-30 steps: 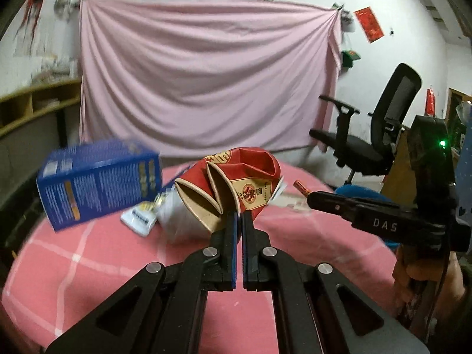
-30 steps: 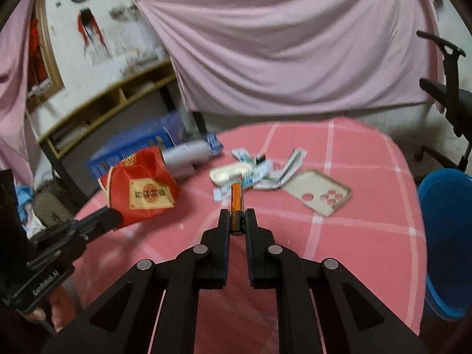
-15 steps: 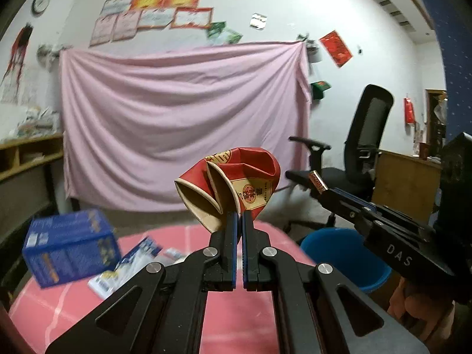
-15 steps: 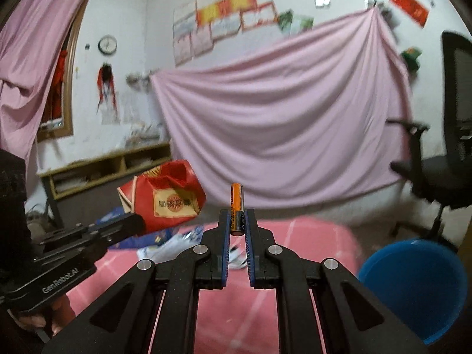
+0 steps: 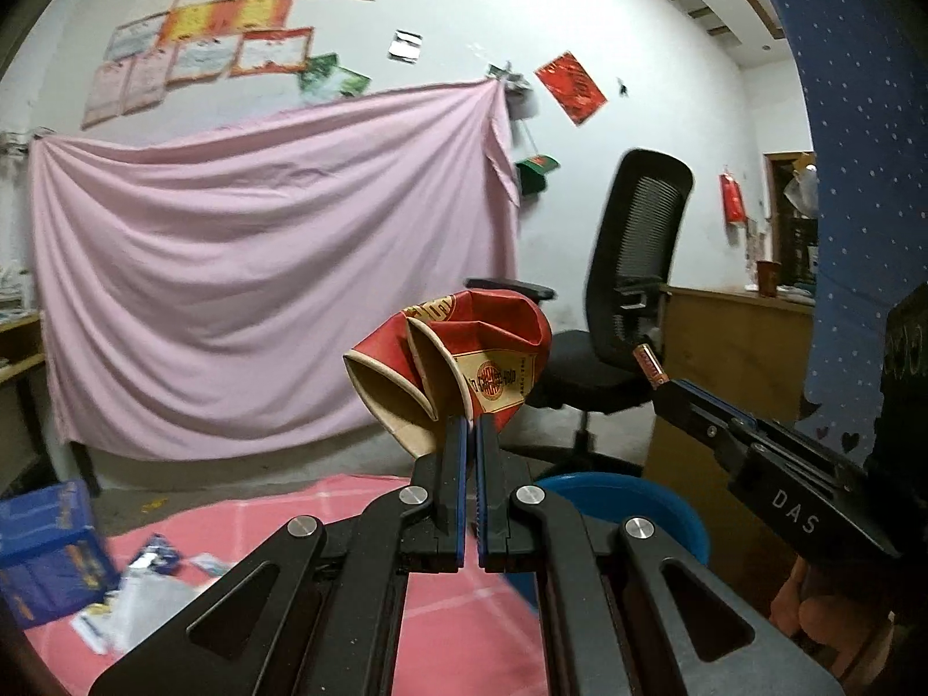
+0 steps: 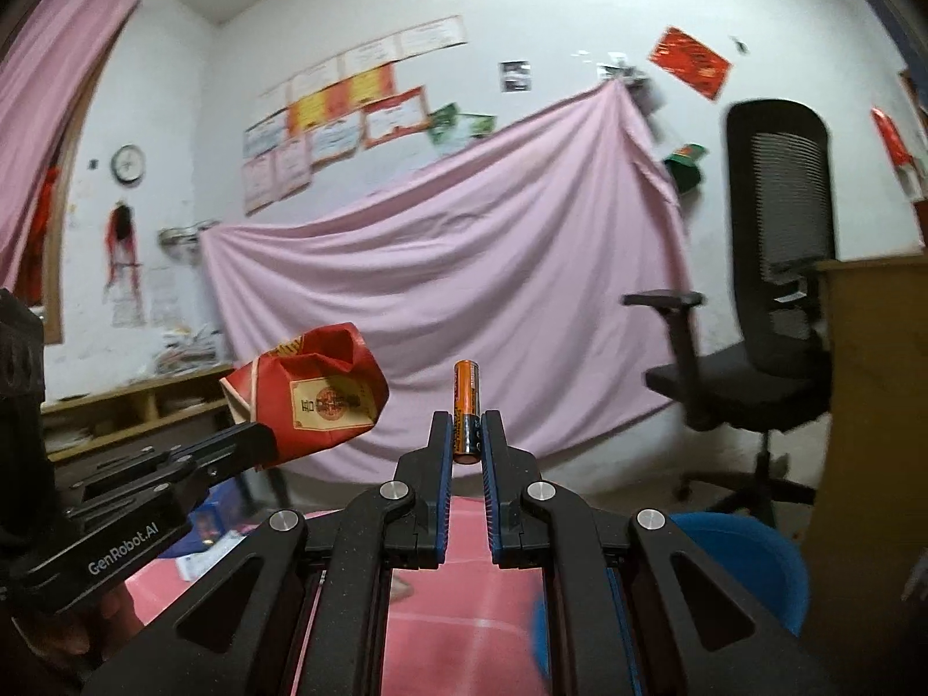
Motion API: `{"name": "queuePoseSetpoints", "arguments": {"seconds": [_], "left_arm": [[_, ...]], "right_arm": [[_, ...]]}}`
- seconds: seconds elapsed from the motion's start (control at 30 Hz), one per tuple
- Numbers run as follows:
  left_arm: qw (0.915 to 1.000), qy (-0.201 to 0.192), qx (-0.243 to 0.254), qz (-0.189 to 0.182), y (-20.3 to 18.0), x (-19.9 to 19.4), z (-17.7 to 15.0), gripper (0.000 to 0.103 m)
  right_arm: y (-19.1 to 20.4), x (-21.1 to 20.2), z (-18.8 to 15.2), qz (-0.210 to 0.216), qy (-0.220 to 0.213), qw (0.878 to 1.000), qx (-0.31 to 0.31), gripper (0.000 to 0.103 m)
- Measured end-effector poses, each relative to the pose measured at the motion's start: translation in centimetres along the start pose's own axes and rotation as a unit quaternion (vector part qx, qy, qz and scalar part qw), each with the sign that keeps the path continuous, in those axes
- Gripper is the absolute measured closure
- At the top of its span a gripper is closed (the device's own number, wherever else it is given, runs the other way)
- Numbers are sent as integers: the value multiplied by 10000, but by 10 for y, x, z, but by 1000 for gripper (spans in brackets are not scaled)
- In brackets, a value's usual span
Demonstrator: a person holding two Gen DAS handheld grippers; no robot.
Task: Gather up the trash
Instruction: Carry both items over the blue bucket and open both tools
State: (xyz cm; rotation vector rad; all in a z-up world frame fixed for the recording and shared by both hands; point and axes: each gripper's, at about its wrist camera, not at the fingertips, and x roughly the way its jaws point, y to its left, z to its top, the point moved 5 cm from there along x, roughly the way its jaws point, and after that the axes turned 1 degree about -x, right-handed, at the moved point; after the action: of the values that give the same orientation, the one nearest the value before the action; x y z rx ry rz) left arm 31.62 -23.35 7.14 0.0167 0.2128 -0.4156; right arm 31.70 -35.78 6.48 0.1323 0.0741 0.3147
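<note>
My left gripper (image 5: 471, 426) is shut on a crushed red paper cup (image 5: 464, 359), held up in the air above the pink checked table (image 5: 475, 609). The same red paper cup (image 6: 325, 400) shows at the left of the right wrist view, in the left gripper (image 6: 261, 441). My right gripper (image 6: 467, 423) is shut on an orange and black battery (image 6: 466, 406) that stands upright between its jaws. In the left wrist view the right gripper (image 5: 667, 385) reaches in from the right with the battery (image 5: 649, 362) at its tip. A blue bin (image 5: 626, 501) stands beyond the table's right edge.
A blue box (image 5: 46, 545) and scattered wrappers (image 5: 145, 586) lie on the table's left side. A black office chair (image 5: 626, 301) and a wooden desk (image 5: 731, 348) stand behind the blue bin (image 6: 748, 562). A pink sheet (image 5: 261, 301) hangs on the back wall.
Both grippers rose and swung to the right, away from the littered table top toward the blue bin and chair. The cup and the battery stayed gripped.
</note>
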Motion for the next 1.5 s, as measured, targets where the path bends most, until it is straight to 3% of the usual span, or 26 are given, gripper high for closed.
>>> {"name": "queuePoseSetpoints", "arguments": {"seconds": [0.33,0.57,0.8,1.13,1.5], "left_arm": [[9964,658,-149,-516,-49,64,-12,102],[9891,1278,-363,-632,-56,96,-27,102],[9796,1857,-489,-593,-57,118,-42,102],[9665,2385,-706,-637,-53,132,-57,102],[9600,2619,-875,-458,-38,133,-65,101]], "right_arm": [[-78,-4,-20,-680,418,9956,485,95],[-111,-2,-38,-943,812,9888,828,95],[-127,6,-56,-1045,1212,9811,1085,95],[-139,19,-76,-1029,1657,9705,1420,95],[-146,29,-91,-1084,2038,9607,1540,94]]}}
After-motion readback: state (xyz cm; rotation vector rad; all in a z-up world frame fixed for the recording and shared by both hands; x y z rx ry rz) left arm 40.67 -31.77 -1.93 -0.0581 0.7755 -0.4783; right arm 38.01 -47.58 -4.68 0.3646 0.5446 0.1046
